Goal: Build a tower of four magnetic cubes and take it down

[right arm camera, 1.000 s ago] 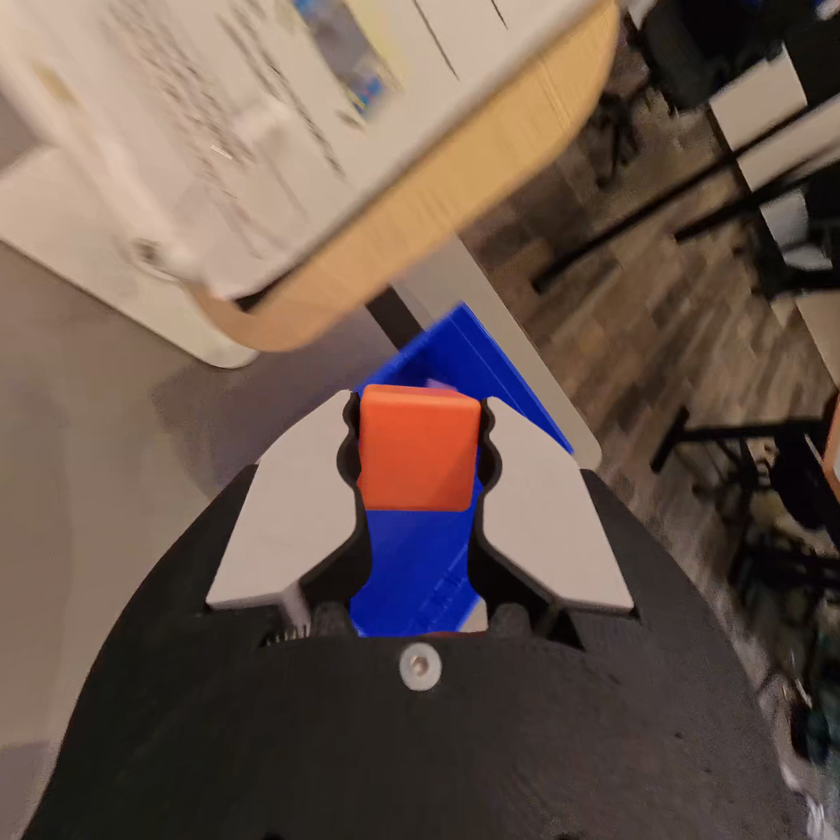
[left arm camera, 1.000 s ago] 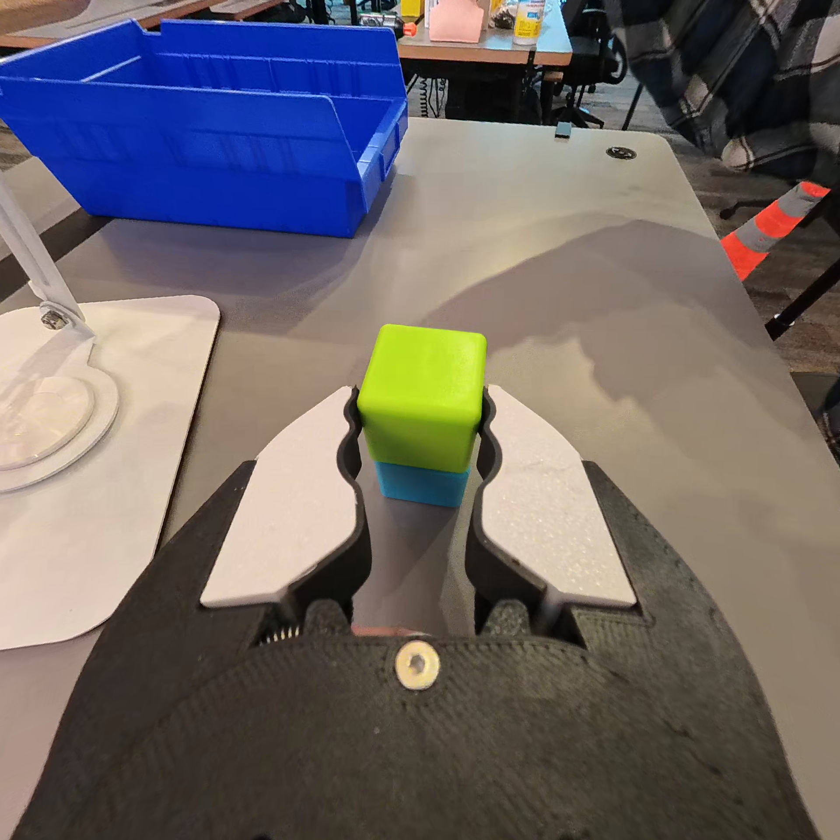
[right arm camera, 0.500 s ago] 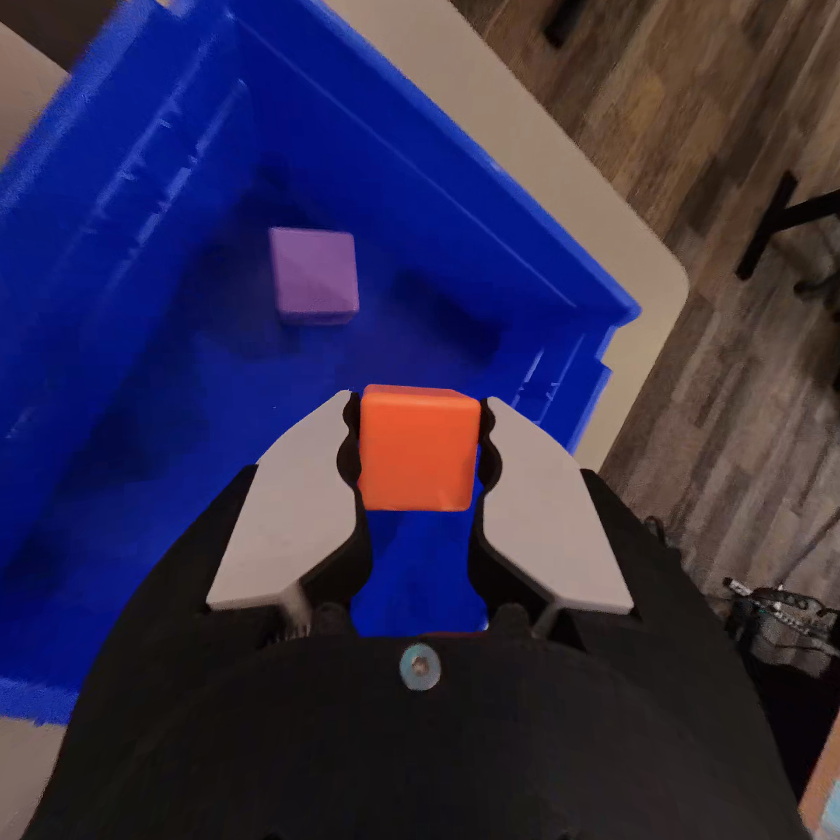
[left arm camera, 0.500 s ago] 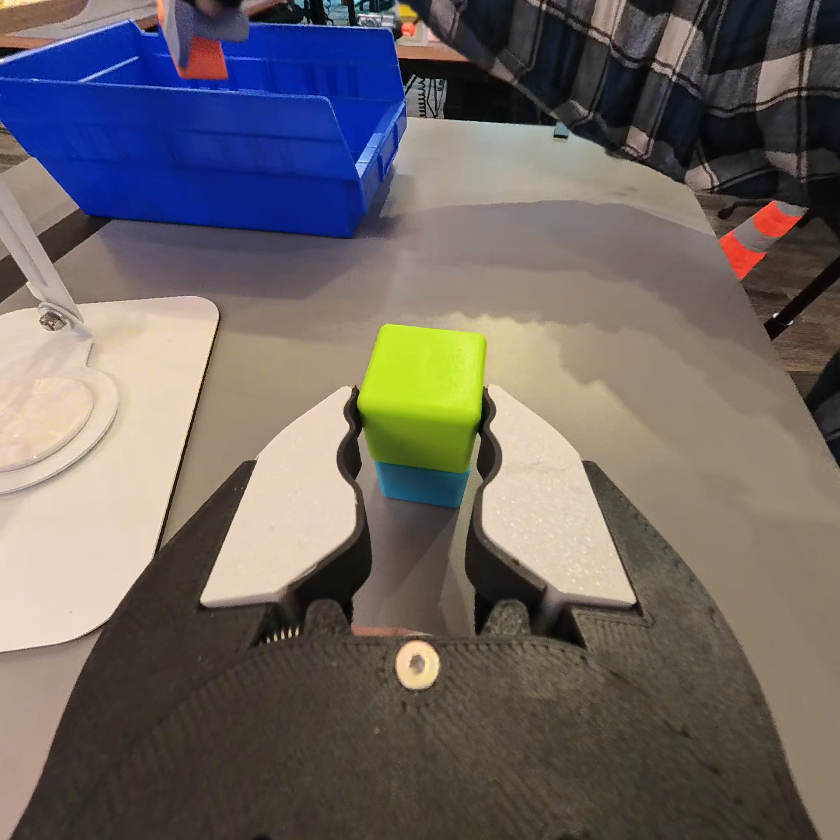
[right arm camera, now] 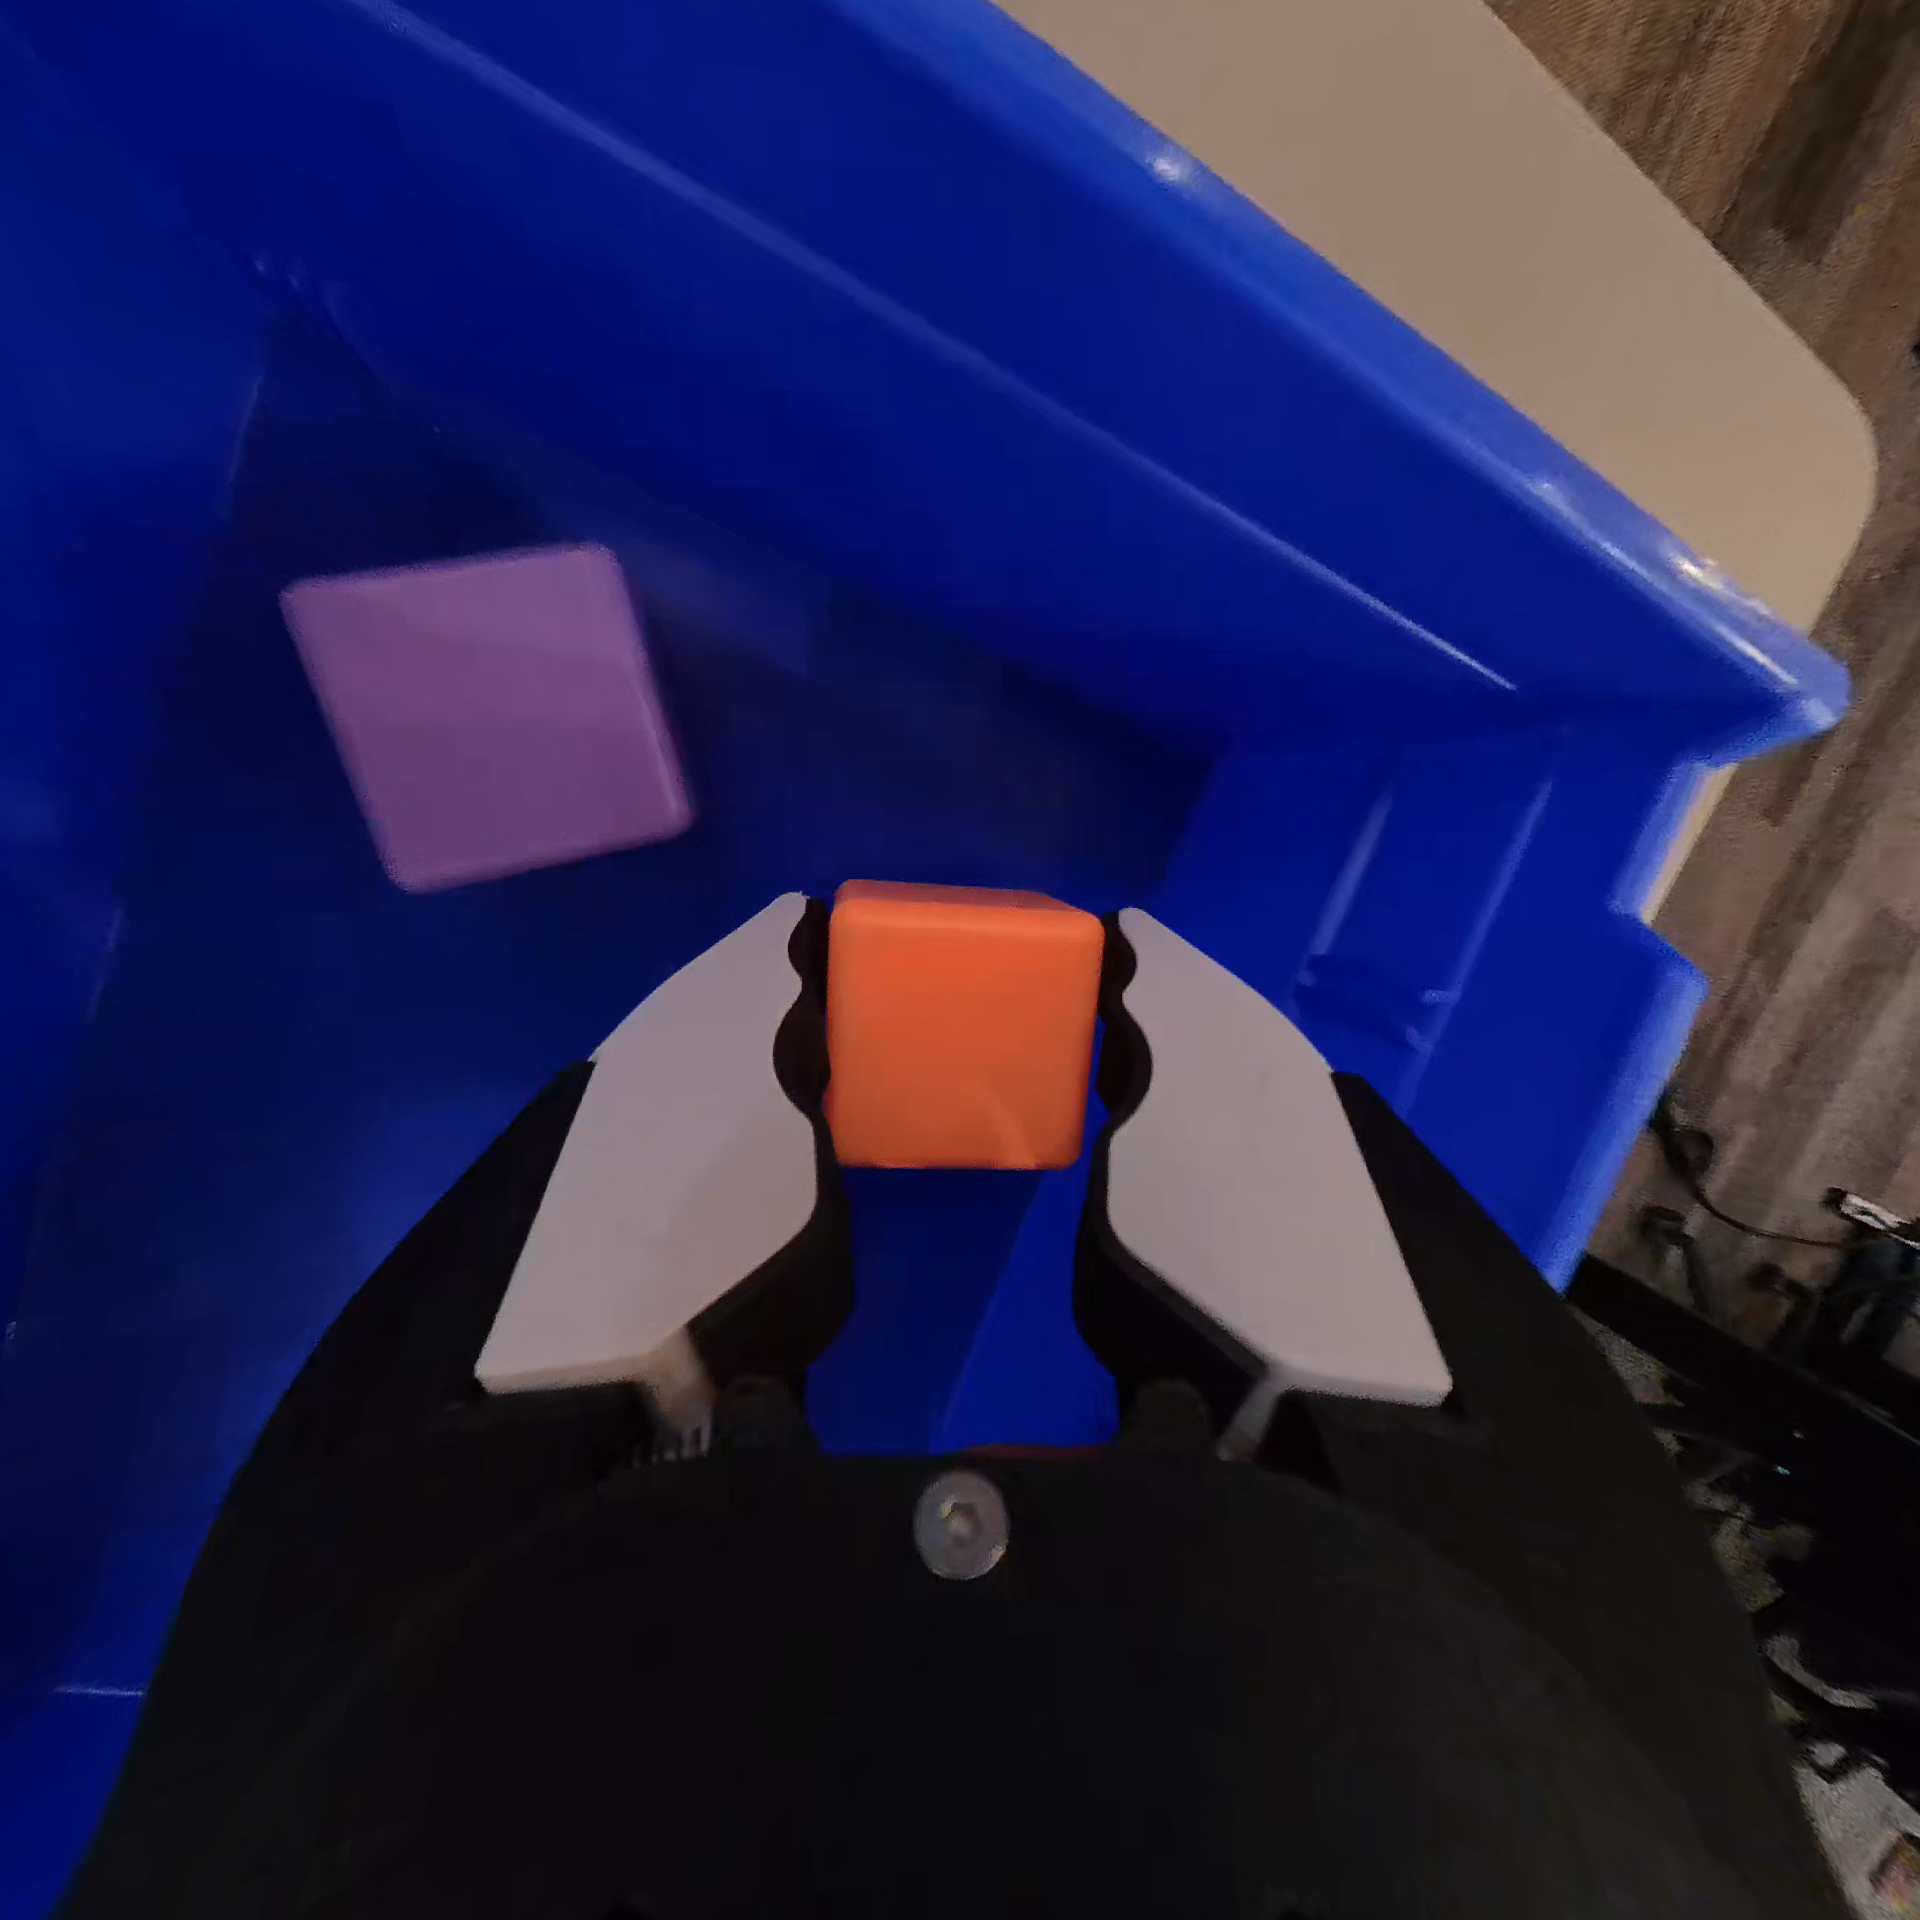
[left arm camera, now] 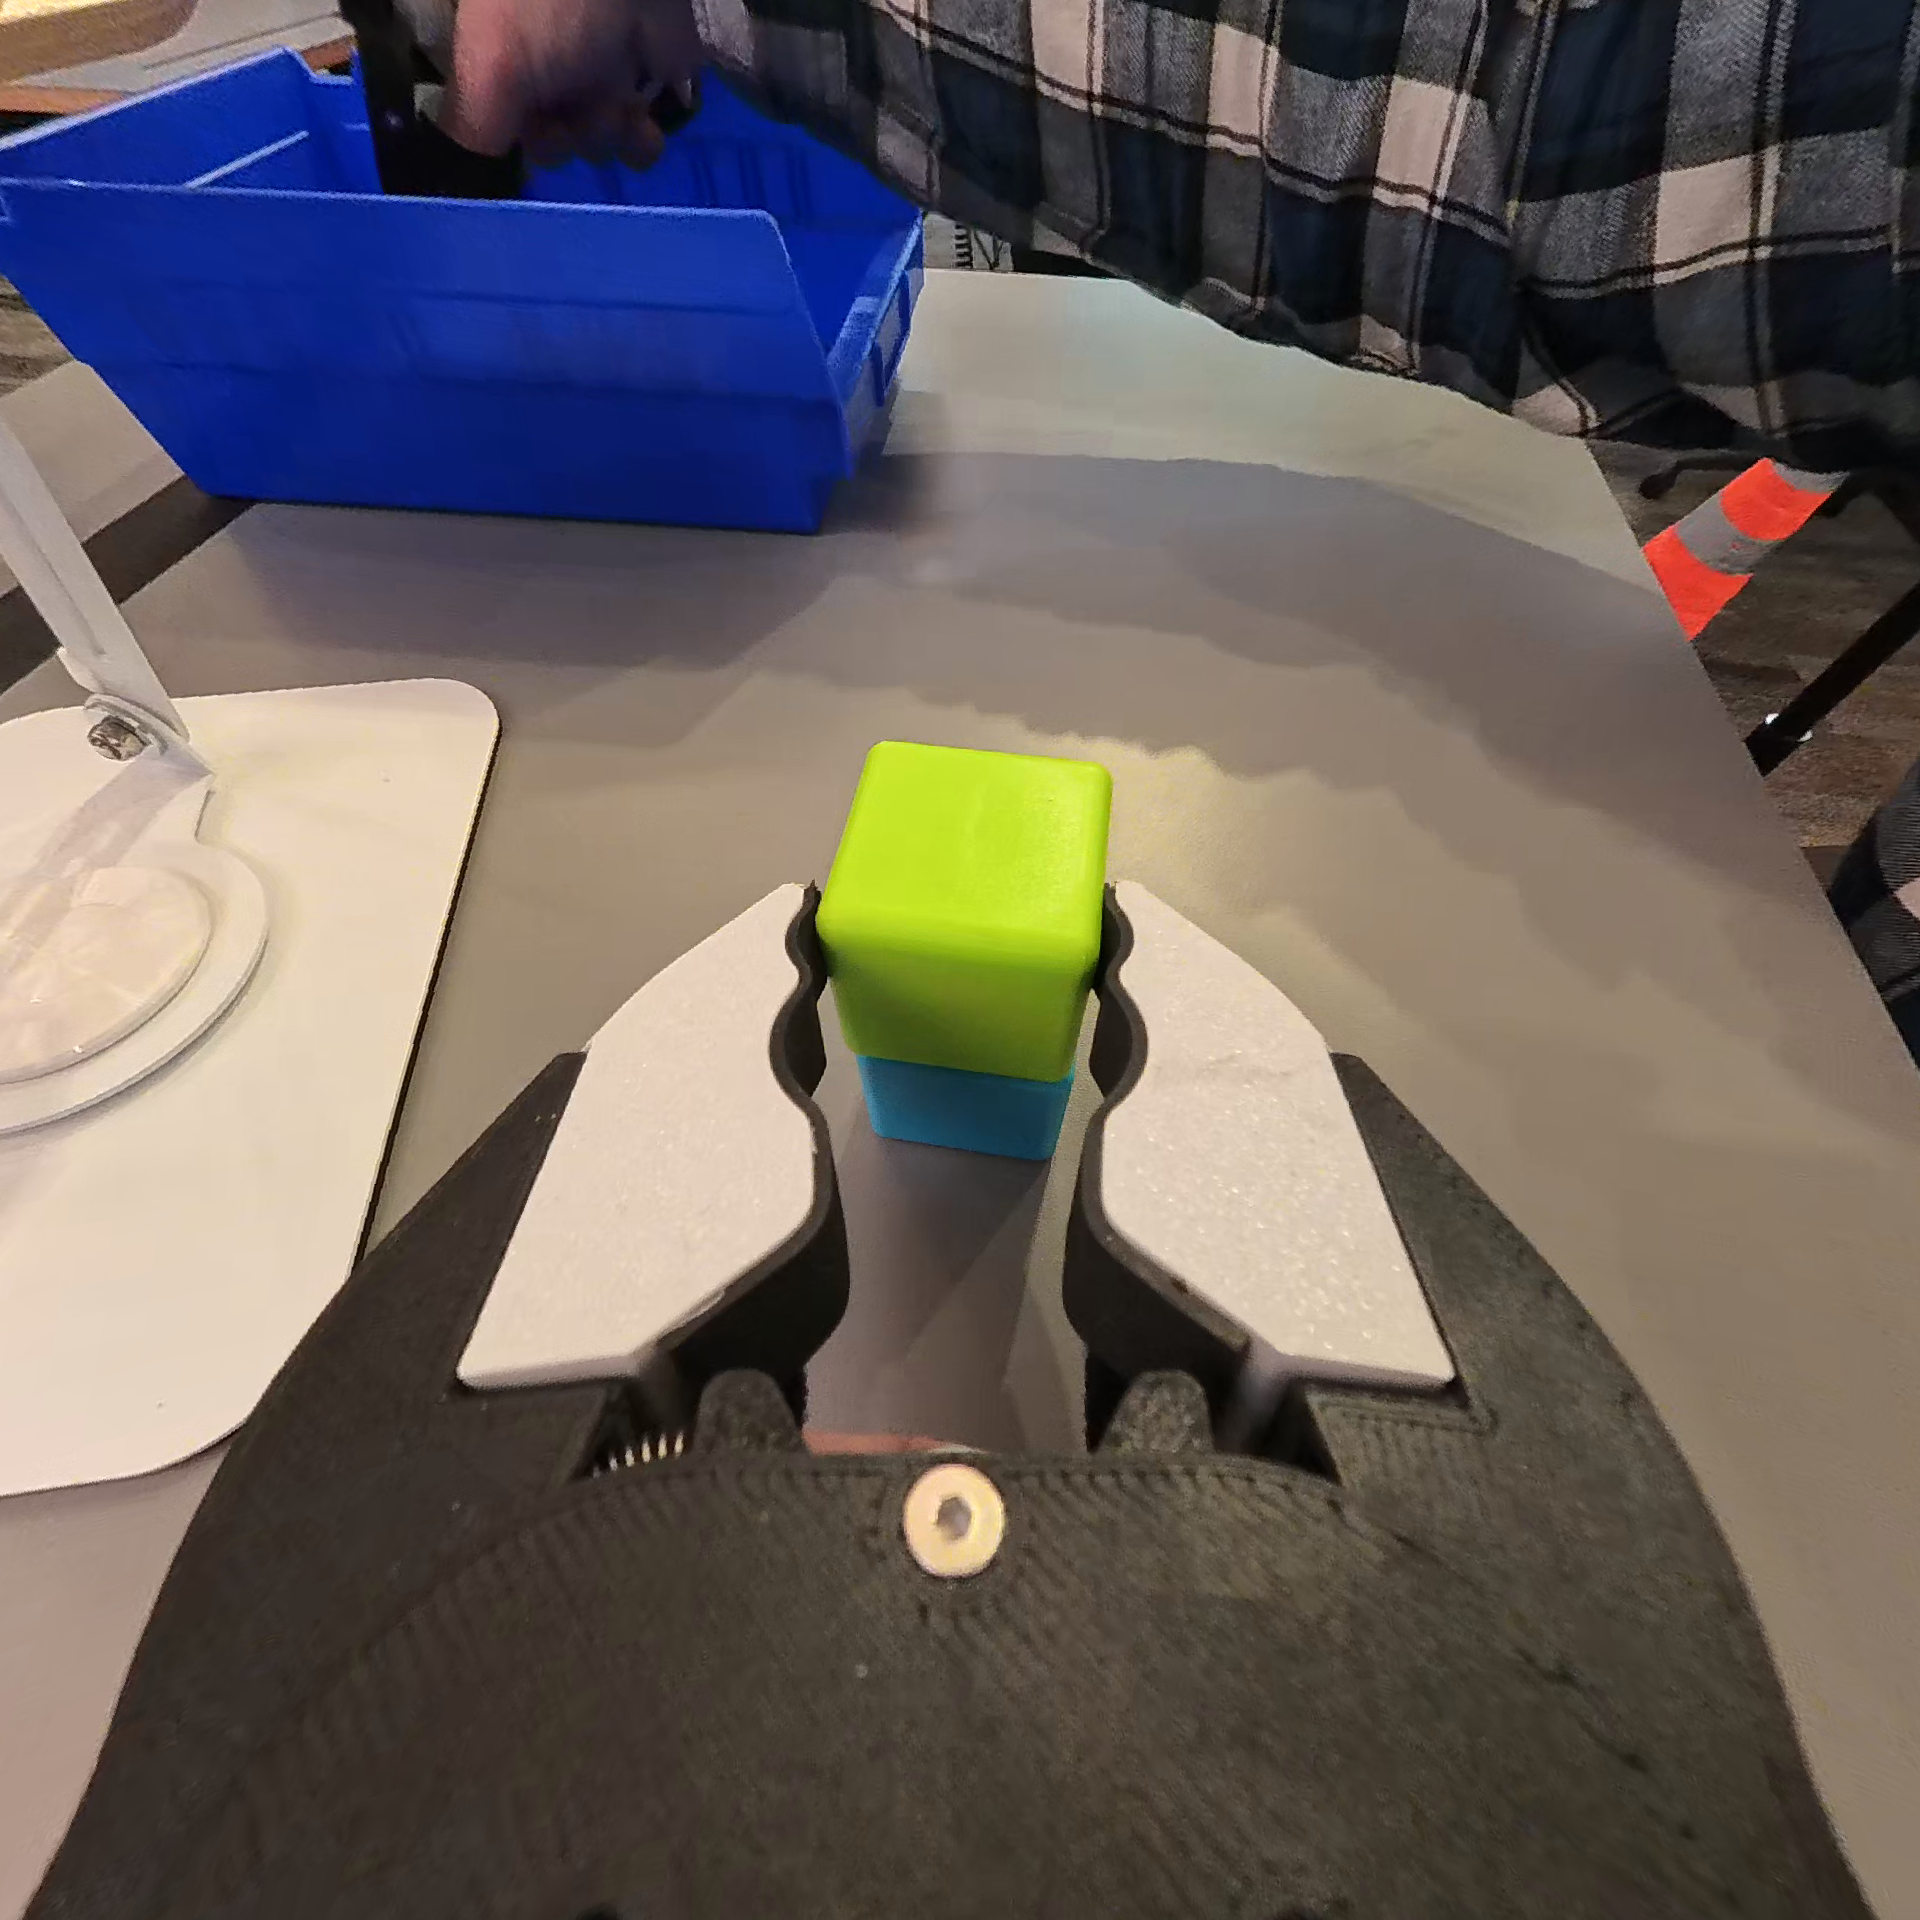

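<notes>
In the left wrist view a lime green cube (left arm camera: 961,914) sits on a light blue cube (left arm camera: 961,1117) on the grey table (left arm camera: 1299,727). My left gripper (left arm camera: 961,930) is shut on the green cube. In the right wrist view my right gripper (right arm camera: 961,930) is shut on an orange cube (right arm camera: 961,1029) and holds it low inside the blue bin (right arm camera: 935,436). A purple cube (right arm camera: 483,712) lies on the bin floor to the upper left of the orange one. The right gripper also shows in the left wrist view, held by a hand (left arm camera: 561,83) inside the bin (left arm camera: 468,353).
A white stand base (left arm camera: 260,1039) with a slanted post lies on the table's left. A person's plaid sleeve (left arm camera: 1351,177) reaches across the far side. An orange and grey cone (left arm camera: 1725,540) stands off the table's right edge. My hands' fingertips stand some 45 cm from each other.
My right gripper has carried the orange cube from above the bin down into it, closer to the floor and the purple cube. The left gripper and its two-cube stack have not moved.
</notes>
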`<state>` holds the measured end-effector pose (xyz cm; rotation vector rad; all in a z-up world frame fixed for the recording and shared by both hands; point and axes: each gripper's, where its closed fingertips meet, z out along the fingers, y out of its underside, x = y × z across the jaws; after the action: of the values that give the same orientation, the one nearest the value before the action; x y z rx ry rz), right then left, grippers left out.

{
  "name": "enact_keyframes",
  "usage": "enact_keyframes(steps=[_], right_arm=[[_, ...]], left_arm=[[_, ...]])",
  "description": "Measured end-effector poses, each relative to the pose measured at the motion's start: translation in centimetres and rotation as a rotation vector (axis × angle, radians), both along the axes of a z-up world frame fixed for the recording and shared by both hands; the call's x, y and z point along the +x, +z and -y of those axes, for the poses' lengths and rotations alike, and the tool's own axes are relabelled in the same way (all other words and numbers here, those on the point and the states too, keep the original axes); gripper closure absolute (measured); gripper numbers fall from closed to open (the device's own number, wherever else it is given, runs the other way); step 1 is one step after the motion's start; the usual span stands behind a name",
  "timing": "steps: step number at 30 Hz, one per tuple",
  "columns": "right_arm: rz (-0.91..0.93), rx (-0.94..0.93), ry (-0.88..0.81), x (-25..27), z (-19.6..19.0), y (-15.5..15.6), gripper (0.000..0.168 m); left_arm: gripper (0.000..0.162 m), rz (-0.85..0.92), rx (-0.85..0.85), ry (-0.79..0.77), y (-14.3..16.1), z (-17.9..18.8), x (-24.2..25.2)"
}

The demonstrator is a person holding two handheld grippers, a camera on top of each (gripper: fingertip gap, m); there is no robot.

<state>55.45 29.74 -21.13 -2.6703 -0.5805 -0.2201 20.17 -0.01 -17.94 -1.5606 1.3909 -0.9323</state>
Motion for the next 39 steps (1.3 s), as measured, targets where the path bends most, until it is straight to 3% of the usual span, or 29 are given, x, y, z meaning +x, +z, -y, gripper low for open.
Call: enact_keyframes(steps=[8,10,15,19,30,35,39], right_arm=[[-0.022,-0.039,-0.013,-1.0,0.2,-1.1,0.117],[0.005,-0.03,-0.015,-0.9,0.2,-0.8,0.102],[0.044,0.02,-0.006,-0.6,0.5,1.2,0.089],[0.053,0.1,0.035,-0.8,1.8,4.7,0.093],[-0.105,0.368,0.289,-6.8,12.4,15.6,0.097],[-0.198,0.387,0.6,-16.3,19.5,16.8,0.097],[-0.263,0.33,0.925,-26.4,26.4,15.1,0.098]], left_arm=[[0.113,0.0,-0.001,-0.002,0.0,0.0,0.0],[0.113,0.0,-0.001,-0.002,0.0,0.0,0.0],[0.113,0.0,-0.001,-0.003,0.0,0.0,0.0],[0.113,0.0,-0.001,-0.003,0.0,0.1,0.0],[0.113,0.002,-0.001,-0.002,0.0,0.1,0.1],[0.113,0.002,-0.001,-0.002,0.0,0.1,0.1],[0.113,-0.001,0.001,-0.001,0.0,0.0,0.2]])
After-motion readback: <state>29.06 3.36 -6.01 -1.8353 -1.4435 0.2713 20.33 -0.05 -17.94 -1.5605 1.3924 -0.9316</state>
